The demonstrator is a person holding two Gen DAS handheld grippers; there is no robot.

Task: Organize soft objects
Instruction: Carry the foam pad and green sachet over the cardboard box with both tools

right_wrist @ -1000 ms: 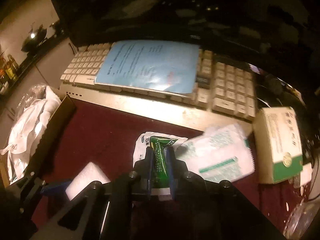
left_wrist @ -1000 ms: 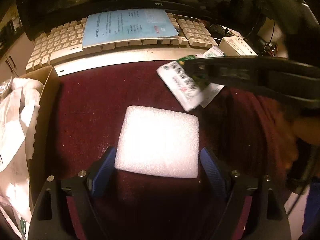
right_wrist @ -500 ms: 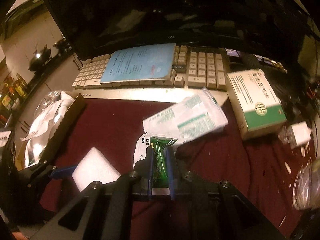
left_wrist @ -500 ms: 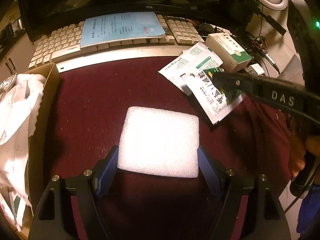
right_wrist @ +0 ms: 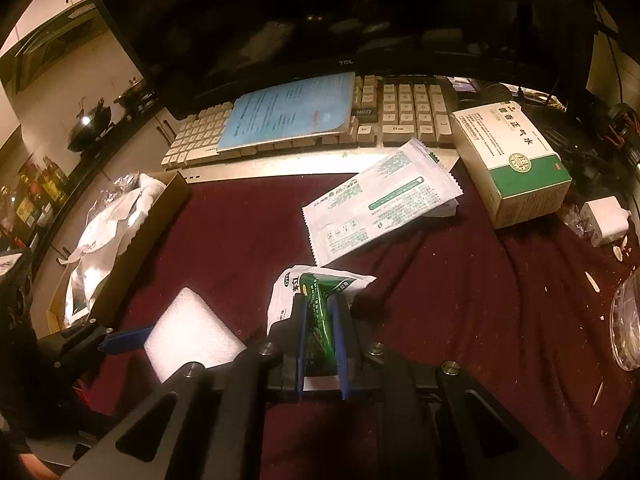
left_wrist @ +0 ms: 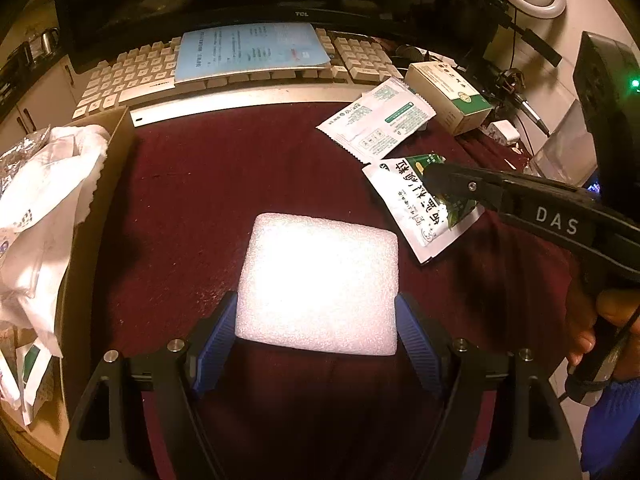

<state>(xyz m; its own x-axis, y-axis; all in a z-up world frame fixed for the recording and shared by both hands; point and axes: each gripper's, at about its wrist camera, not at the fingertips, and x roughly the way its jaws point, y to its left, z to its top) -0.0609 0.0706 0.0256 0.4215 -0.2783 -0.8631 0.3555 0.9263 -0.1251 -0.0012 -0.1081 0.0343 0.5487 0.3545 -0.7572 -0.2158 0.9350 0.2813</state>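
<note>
A white foam pad (left_wrist: 320,280) sits between the blue pads of my left gripper (left_wrist: 317,300), which is shut on its near end above the maroon cloth (left_wrist: 208,200). The right wrist view shows the same foam pad (right_wrist: 192,332) at lower left. My right gripper (right_wrist: 318,300) is shut on a green and white sachet (right_wrist: 288,284), crumpled between its pads. In the left wrist view the right gripper (left_wrist: 432,176) reaches in from the right, and the sachet (left_wrist: 412,208) hangs just right of the foam. A second white and green sachet (right_wrist: 380,204) lies flat near the keyboard.
A cardboard box (left_wrist: 116,152) with white bags stands at the left edge of the cloth. A keyboard (left_wrist: 132,72) with a blue booklet (left_wrist: 248,50) lies under the monitor at the back. A green and white medicine box (right_wrist: 512,160) and a white charger (right_wrist: 604,220) sit at right.
My right gripper has carried its sachet away from the keyboard, rightward and nearer, leaving the other sachet on the cloth. The left gripper still holds the foam pad.
</note>
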